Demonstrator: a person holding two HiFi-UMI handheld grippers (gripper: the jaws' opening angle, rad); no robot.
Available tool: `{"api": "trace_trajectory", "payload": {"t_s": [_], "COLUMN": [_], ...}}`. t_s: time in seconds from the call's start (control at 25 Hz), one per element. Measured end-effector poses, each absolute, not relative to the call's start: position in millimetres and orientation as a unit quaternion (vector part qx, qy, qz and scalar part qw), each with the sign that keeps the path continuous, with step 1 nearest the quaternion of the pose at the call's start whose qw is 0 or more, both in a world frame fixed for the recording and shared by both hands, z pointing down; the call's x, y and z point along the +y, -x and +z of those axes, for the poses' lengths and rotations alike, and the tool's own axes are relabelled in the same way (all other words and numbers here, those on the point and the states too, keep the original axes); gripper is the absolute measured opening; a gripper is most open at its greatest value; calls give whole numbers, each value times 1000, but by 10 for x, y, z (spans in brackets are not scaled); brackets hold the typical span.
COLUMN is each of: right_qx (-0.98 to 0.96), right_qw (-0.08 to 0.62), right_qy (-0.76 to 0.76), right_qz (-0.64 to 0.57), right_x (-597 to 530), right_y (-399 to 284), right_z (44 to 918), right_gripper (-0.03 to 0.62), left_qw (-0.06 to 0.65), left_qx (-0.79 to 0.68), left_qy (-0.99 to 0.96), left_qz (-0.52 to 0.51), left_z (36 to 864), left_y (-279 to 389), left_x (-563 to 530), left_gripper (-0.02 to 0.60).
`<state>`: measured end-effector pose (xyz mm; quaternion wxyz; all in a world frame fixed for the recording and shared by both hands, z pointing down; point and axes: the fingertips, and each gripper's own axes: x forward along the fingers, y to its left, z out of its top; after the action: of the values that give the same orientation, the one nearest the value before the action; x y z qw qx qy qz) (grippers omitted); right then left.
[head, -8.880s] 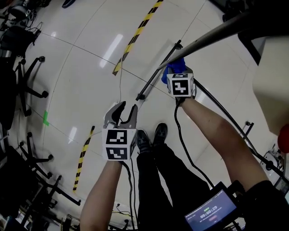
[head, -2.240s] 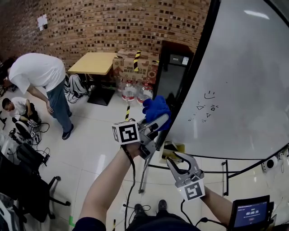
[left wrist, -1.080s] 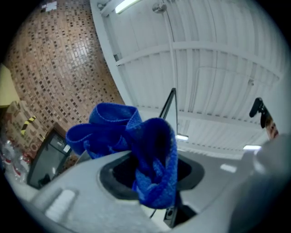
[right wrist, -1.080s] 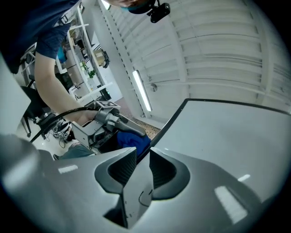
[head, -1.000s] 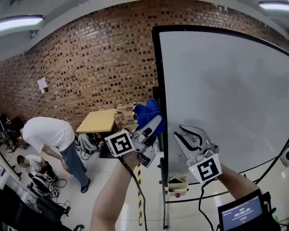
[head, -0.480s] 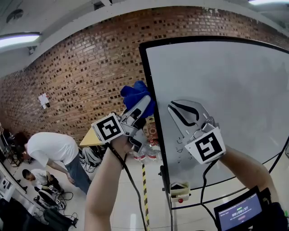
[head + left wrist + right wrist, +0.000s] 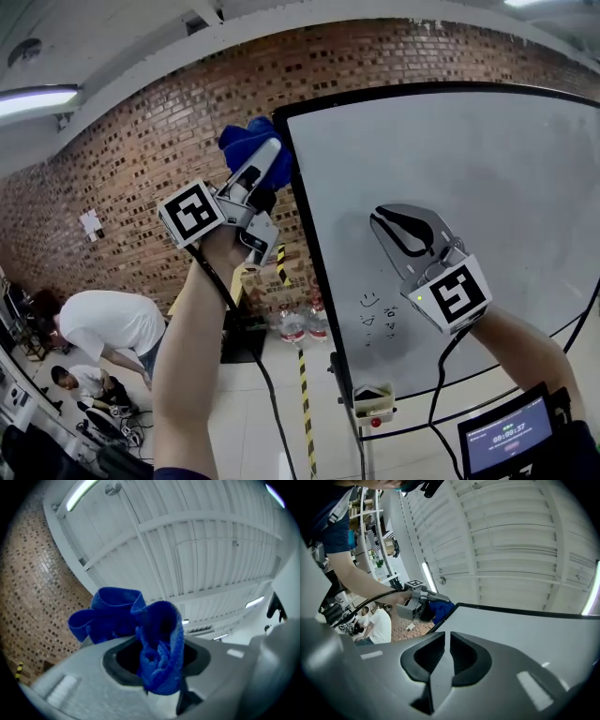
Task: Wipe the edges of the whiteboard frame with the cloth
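Left gripper [image 7: 265, 157] is clamped on the blue microfibre cloth [image 7: 246, 141]. The wad sticks out past the jaw tips, right by the top-left corner of the whiteboard frame [image 7: 314, 267]. We can't confirm contact yet.

Right gripper [image 7: 401, 221]: its jaws have just been closing and are now pressed together with nothing between them. It's in front of the whiteboard face [image 7: 506, 178], well to the right of the cloth.

Step as we read it: seat the cloth on that corner, then run an edge.
- We'd lead with the loose wad, not the grey jaw shells.
- Light pressure, so the pile wraps the rail's front and side.
- We'd keep the pinch tight, because a snag at the corner could pull the cloth out.
- We'd hold the empty gripper off the board face.

Cloth: deep blue, plush and bunched, with one fold looped between the jaws and another lobe to their left. Frame: thin and black, with a rounded corner.
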<state>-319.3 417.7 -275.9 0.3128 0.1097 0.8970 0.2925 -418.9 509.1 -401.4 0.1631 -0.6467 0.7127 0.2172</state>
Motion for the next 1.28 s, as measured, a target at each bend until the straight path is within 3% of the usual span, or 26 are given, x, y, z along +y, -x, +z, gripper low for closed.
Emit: {"api": "trace_trajectory", "payload": {"t_s": [0.48, 0.72, 1.12, 1.28], "right_qx": [881, 881, 918, 927], "right_qw": [348, 370, 315, 299], "right_qy": [-62, -60, -42, -30], "right_qz": [315, 288, 237, 223], "right_x": [3983, 3847, 3350, 3182], "right_y": [3061, 3015, 3186, 3191], "right_z": [-3373, -3406, -2921, -2668], "right_gripper": [40, 38, 37, 34], "left_qw": [198, 217, 220, 242], "left_qx": [724, 733, 742, 745], "left_qy": [651, 633, 619, 615], "left_qz": [114, 123, 134, 83], "left_z": [-4421, -4624, -4695, -4766], "left_y": [4055, 4002, 4113, 4102], "left_x": [5119, 5076, 4980, 4777], "left_gripper": [169, 170, 167, 167]}}
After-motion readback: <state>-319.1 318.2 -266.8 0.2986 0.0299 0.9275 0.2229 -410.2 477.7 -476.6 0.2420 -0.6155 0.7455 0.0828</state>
